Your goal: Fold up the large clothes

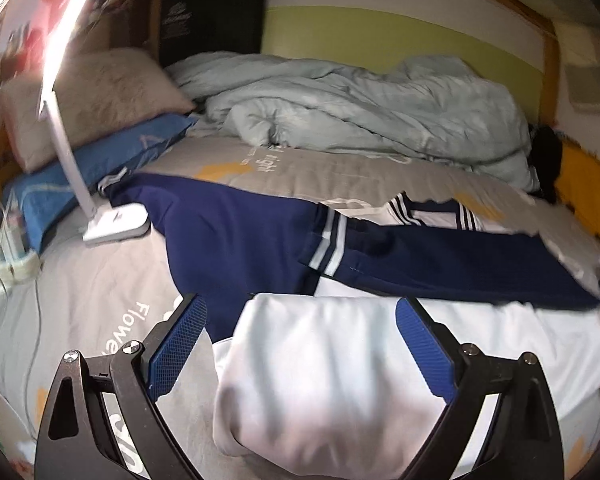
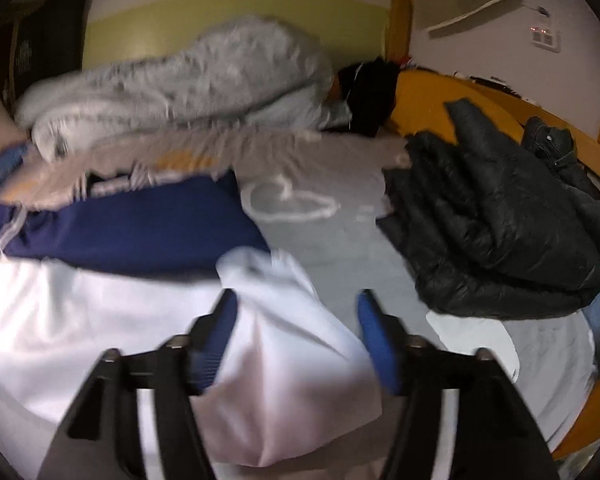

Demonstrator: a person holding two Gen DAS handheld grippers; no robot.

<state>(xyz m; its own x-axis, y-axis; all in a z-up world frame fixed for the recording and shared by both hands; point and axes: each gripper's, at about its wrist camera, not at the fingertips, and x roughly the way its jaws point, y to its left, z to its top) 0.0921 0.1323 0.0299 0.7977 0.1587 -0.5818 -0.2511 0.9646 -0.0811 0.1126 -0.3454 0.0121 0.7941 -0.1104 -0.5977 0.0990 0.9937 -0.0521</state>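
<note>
A navy and white sports jacket (image 1: 260,236) lies spread across the grey bedsheet (image 1: 80,280), its navy sleeves folded over the white body. In the left wrist view my left gripper (image 1: 300,320) is open, its blue pads either side of a folded white hem part (image 1: 320,368). In the right wrist view the same jacket (image 2: 120,232) lies to the left. My right gripper (image 2: 296,312) is open around a raised bunch of white fabric (image 2: 284,360). Neither jaw is pressed onto the cloth.
A white desk lamp (image 1: 116,220) stands on the bed at left, beside pillows (image 1: 92,104) and a power strip (image 1: 8,264). A crumpled pale duvet (image 1: 360,108) fills the far side. A black puffer jacket (image 2: 492,220) lies at right near the wooden bed frame (image 2: 580,148).
</note>
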